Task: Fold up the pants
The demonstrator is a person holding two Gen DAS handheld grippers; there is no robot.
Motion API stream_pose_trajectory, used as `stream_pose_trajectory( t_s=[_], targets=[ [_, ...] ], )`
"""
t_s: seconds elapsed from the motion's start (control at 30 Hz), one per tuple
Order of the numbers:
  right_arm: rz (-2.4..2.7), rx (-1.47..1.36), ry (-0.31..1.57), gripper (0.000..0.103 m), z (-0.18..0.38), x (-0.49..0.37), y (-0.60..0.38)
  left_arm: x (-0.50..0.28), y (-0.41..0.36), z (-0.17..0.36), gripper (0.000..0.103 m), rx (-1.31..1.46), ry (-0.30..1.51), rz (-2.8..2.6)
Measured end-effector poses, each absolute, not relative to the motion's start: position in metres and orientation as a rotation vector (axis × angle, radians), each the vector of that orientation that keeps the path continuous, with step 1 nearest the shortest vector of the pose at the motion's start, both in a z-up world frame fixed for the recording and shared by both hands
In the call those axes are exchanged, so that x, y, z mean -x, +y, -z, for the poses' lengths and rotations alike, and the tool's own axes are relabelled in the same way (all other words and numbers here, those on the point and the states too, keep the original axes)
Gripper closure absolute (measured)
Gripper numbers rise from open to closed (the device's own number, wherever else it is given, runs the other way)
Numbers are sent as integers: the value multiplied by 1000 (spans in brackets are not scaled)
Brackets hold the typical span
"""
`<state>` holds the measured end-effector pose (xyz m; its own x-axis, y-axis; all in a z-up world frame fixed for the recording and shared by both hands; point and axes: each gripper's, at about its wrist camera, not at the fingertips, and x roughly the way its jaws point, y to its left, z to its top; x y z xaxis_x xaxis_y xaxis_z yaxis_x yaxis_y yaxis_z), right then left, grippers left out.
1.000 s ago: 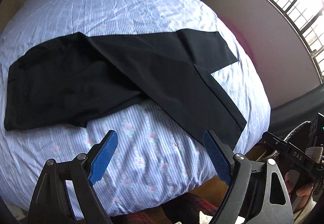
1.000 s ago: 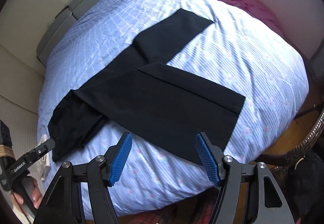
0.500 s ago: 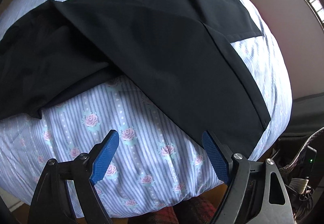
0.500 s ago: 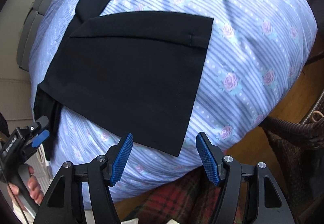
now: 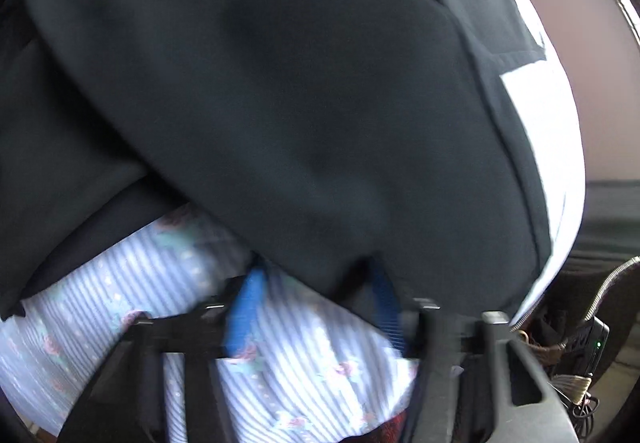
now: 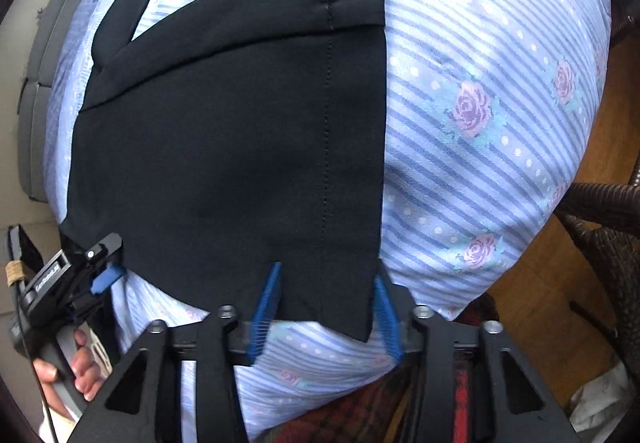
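Observation:
Black pants [image 5: 280, 83] lie spread on a blue striped, rose-patterned bedsheet [image 5: 140, 283]. In the blurred left wrist view my left gripper [image 5: 316, 283] points down at the near edge of a leg. Its jaws are closing, with that edge between the blue pads. The right wrist view shows the hem end of a pants leg [image 6: 240, 143]. My right gripper [image 6: 326, 283] straddles the hem's near corner, and its jaws are closing with the cloth lying flat between them. The left gripper [image 6: 108, 261] shows there too, at the leg's left edge, held by a hand [image 6: 76, 363].
The bedsheet [image 6: 500, 83] drops off at the near edge of the bed. A dark wicker chair [image 6: 608, 243] stands on the wood floor [image 6: 560, 323] at the right. Grey cushions [image 6: 44, 83] are at the far left. Cables and a small device [image 5: 592, 339] sit beside the bed.
Both grippers have come down to the bed and onto the near edge of the pants. Their jaws have narrowed, and cloth now lies between both pairs of pads.

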<state>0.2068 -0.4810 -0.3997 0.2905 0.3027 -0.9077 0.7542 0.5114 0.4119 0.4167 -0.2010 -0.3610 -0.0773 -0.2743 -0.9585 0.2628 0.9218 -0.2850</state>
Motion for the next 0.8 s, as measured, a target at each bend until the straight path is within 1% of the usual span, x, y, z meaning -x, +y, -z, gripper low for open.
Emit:
stream_pose_trajectory(
  t_s=[0.03,0.07,0.13,0.27,0.33,0.47,0.53,0.67,0.8],
  targets=[
    [385,-1053,1280,83,395,-208,-481,-416,-204,356,86,3,1590,465],
    [371,-1073,1256,93,387,-208,-482,-415,-207,347,89,-7,1577,489],
    [344,-1107,1202,93,367,-208,-485,-415,-214,324,89,-18,1531,538],
    [301,-1060,1059,93,301,-224,-498,-430,-228,269,92,23,1423,585],
    [281,-1043,972,93,266,-239,-516,-443,-235,243,92,58,1362,587],
    [244,-994,830,93,212,-283,-559,-478,-259,204,92,43,1251,583],
    [213,-991,778,93,197,-314,-586,-502,-282,196,92,12,1218,567],
    [174,-952,745,93,183,-383,-630,-548,-312,196,92,-9,1201,524],
    [135,-946,763,93,196,-452,-667,-593,-339,216,92,-33,1230,463]
  ],
)
